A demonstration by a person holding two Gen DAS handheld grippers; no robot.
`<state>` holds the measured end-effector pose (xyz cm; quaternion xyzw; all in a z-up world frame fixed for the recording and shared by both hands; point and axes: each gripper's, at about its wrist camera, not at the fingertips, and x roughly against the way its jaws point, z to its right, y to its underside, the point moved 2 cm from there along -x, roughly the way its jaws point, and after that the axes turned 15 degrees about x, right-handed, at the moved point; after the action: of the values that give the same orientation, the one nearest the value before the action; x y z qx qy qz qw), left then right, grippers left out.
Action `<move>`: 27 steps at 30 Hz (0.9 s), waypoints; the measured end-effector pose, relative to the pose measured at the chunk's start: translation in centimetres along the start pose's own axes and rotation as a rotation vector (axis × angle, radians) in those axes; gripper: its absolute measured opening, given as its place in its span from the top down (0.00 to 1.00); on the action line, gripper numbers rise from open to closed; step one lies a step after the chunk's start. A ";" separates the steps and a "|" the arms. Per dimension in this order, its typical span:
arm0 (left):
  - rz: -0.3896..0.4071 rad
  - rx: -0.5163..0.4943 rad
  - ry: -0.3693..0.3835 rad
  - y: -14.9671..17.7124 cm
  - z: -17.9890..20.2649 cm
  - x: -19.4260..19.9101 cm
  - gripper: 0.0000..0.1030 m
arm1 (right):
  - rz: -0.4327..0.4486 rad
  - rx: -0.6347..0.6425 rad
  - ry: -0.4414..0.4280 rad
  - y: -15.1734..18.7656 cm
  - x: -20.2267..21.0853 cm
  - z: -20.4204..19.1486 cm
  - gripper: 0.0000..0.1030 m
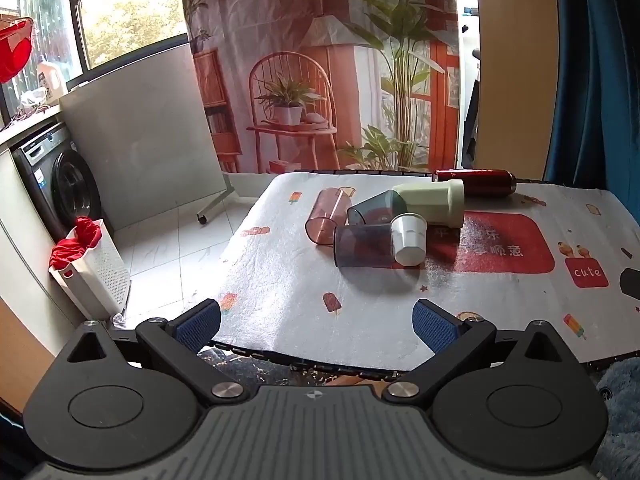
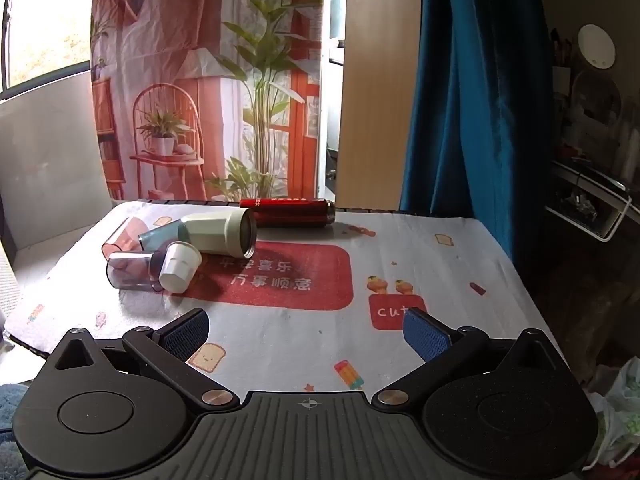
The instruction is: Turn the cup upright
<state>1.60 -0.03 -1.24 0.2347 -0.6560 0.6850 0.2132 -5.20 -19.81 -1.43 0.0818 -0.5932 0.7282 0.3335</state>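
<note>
Several cups lie tipped over in a cluster on the table. A small white cup (image 1: 409,239) (image 2: 179,267) leans against a smoky clear cup (image 1: 362,246) (image 2: 132,270) lying on its side. Behind them lie a pale green mug (image 1: 434,200) (image 2: 218,232), a blue-grey cup (image 1: 374,208) (image 2: 158,236) and a pink clear cup (image 1: 326,216) (image 2: 122,238). A red flask (image 1: 474,182) (image 2: 290,212) lies at the back. My left gripper (image 1: 316,326) is open and empty near the table's front edge. My right gripper (image 2: 306,334) is open and empty, to the right of the cluster.
The table (image 1: 280,300) (image 2: 440,280) has a white patterned cloth with a red panel. A washing machine (image 1: 60,184) and a white laundry basket (image 1: 94,268) stand on the floor to the left. A blue curtain (image 2: 460,100) hangs at the right.
</note>
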 end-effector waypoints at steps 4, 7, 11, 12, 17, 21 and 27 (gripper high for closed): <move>0.005 0.003 0.001 0.1 0.1 0.2 0.00 | 0.001 0.004 0.007 0.0 0.0 0.0 0.00; -0.007 0.008 0.004 0.0 0.1 0.1 0.00 | 0.000 0.002 0.007 -0.1 -0.1 0.0 0.00; -0.010 0.012 0.000 0.3 -0.3 0.0 0.00 | 0.002 0.007 0.007 -0.1 0.0 -0.1 0.00; -0.011 0.013 -0.001 0.4 -0.3 -0.1 0.00 | 0.002 0.007 0.007 -0.1 0.0 0.0 0.00; -0.016 0.015 -0.001 0.4 -0.2 -0.3 0.00 | 0.001 0.008 0.007 -0.1 -0.1 0.0 0.00; -0.016 0.018 -0.003 0.2 -0.1 -0.2 0.00 | 0.000 0.007 0.007 -0.1 -0.1 0.0 0.00; -0.030 0.031 0.000 0.3 -0.2 -0.6 0.00 | 0.000 0.018 0.010 0.1 -0.2 -0.3 0.00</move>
<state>1.92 0.18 -1.88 0.2478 -0.6417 0.6918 0.2198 -5.03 -19.64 -1.71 0.0813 -0.5848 0.7340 0.3358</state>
